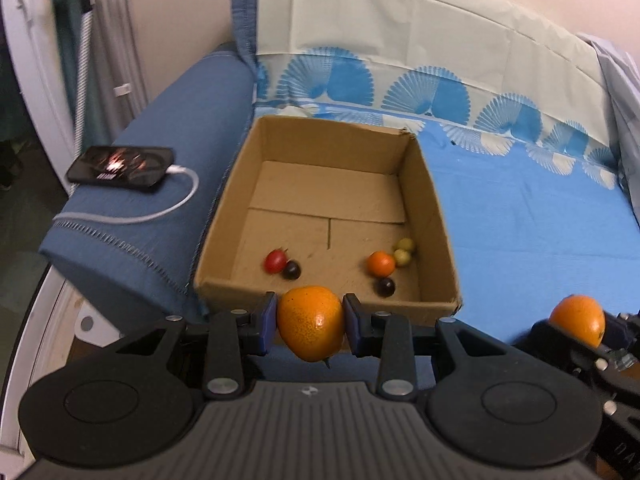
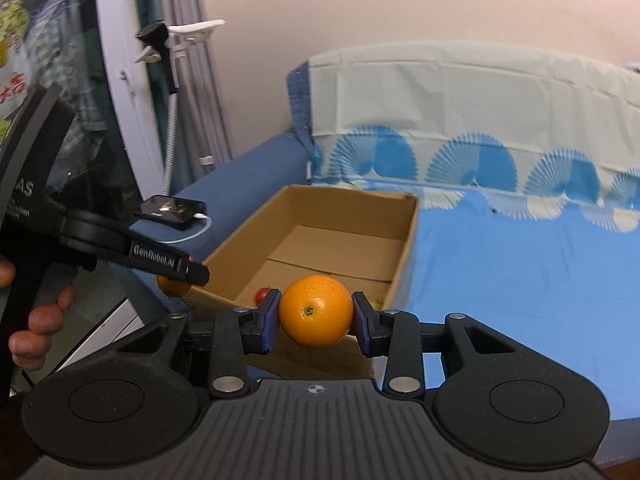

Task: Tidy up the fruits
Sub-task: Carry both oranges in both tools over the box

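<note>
On the blue sofa arm at the far left lies a phone [image 1: 121, 168] with a white cable [image 1: 160, 210] plugged into it, just beside the cardboard box [image 1: 224, 200] that sits on the blue patterned sheet [image 1: 520, 208]. Inside the box, near its front wall, are six small fruits: one red one [image 1: 275, 260], two dark ones [image 1: 292, 269] [image 1: 386, 287], one small orange one [image 1: 381, 263] and two pale green ones [image 1: 405, 245] [image 1: 402, 257]. The left gripper [image 1: 310, 322] is clamped on a large orange [image 1: 310, 322], held just in front of the box's near wall, which stands between it and the fruit inside. To the right, the right gripper [image 2: 315, 312] squeezes a second orange [image 2: 315, 311] at the box's front right corner, above the sheet. That makes two large oranges, both held.
</note>
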Tool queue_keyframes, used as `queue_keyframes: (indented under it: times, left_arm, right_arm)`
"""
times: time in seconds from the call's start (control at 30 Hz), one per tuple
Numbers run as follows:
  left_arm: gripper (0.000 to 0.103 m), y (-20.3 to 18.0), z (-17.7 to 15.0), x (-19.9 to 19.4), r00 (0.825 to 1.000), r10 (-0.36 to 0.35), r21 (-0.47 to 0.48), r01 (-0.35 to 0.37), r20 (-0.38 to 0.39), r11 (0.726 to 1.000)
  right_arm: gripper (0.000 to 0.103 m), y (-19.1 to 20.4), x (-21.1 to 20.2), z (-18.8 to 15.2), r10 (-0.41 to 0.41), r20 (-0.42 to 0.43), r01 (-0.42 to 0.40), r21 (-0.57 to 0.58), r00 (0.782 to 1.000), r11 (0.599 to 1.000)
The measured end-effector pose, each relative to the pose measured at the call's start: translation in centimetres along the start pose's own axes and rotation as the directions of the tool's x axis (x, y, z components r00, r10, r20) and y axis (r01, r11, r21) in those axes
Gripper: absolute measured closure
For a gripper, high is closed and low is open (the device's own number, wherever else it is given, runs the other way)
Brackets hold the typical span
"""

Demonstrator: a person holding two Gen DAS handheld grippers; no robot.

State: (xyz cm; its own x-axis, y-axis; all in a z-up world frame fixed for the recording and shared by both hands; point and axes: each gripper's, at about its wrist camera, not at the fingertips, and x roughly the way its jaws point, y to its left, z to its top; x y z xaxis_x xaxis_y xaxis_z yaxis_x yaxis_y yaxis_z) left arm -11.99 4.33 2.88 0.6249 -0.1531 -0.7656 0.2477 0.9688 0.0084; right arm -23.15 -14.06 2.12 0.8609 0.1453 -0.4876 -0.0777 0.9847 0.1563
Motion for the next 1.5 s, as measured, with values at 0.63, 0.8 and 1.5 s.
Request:
queue_keyframes:
  times: [0.63, 0.8, 1.5]
  left_arm:
    - [0.064, 1.5, -2.4, -2.8, 0.999, -0.012, -0.032, 0.014, 0.046, 0.999]
    - [0.064, 1.4, -2.5, -2.7, 0.999, -0.013, -0.03, 0.014, 0.044, 0.999]
    - [0.064, 1.4, -2.2, -1.2, 1.0, -0.019, -0.019, 0.019, 0.009, 1.0]
  right_arm:
    - [0.064, 3.1, -2.0, -0.4, 0.011, 0.024, -0.01, -0.06, 1.0, 0.998]
    - [0.064, 2.8, -2.0, -0.5, 0.009, 0.021, -0.008, -0.051, 1.0, 0.999]
    - [0.064, 2.6, -0.5, -0.5, 0.011, -0.019, -0.012, -0.035, 1.0, 0.999]
